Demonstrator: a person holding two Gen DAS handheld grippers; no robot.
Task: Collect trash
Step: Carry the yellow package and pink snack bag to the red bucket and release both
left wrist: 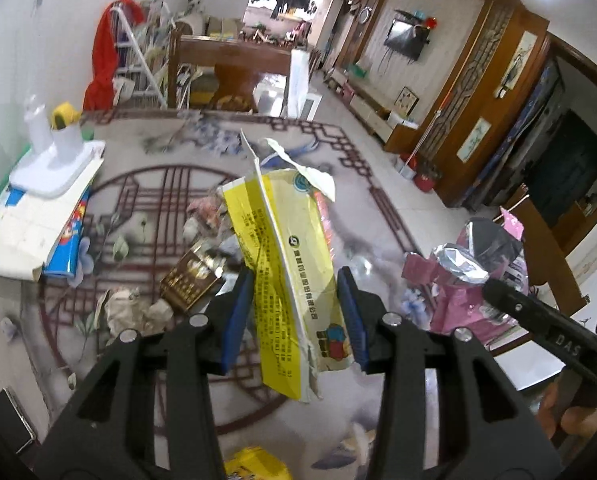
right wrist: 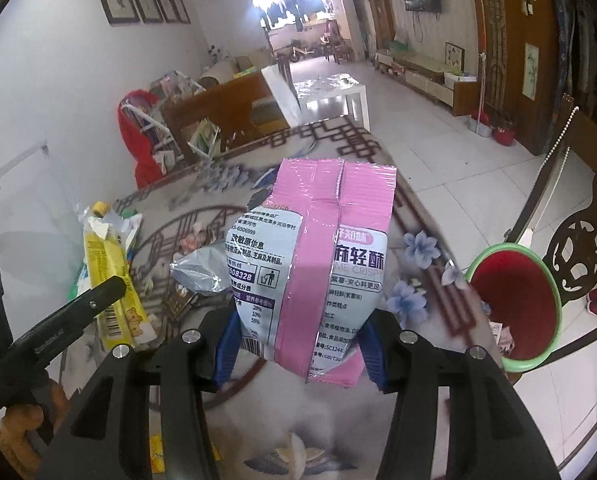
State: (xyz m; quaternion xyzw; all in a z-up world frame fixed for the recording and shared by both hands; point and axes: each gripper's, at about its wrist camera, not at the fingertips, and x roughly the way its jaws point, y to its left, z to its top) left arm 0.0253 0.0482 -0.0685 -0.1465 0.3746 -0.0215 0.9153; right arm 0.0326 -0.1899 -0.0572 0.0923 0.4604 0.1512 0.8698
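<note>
Left wrist view — left tool [left wrist: 296,312] clamped on a torn yellow wrapper [left wrist: 286,256], held above the littered worktop [left wrist: 146,184]. Right tool [right wrist: 298,344] grips a pink snack bag [right wrist: 318,248] off the surface; red bin [right wrist: 514,308] with green rim just beside the worktop edge.

A torn yellow paper wrapper with printed text and a white ripped top edge [left wrist: 286,264] stands tilted above the patterned table, pinched between blue pads. A puffy pink and white foil snack bag with printed labels [right wrist: 314,280] is likewise held upright, its silver inside showing from the left wrist view. On the table lie a brown and gold crumpled packet [left wrist: 192,276] and crumpled beige paper scraps [left wrist: 132,310]. A red waste bin with a green rim [right wrist: 514,306] stands beside the table, holding some scraps.
</note>
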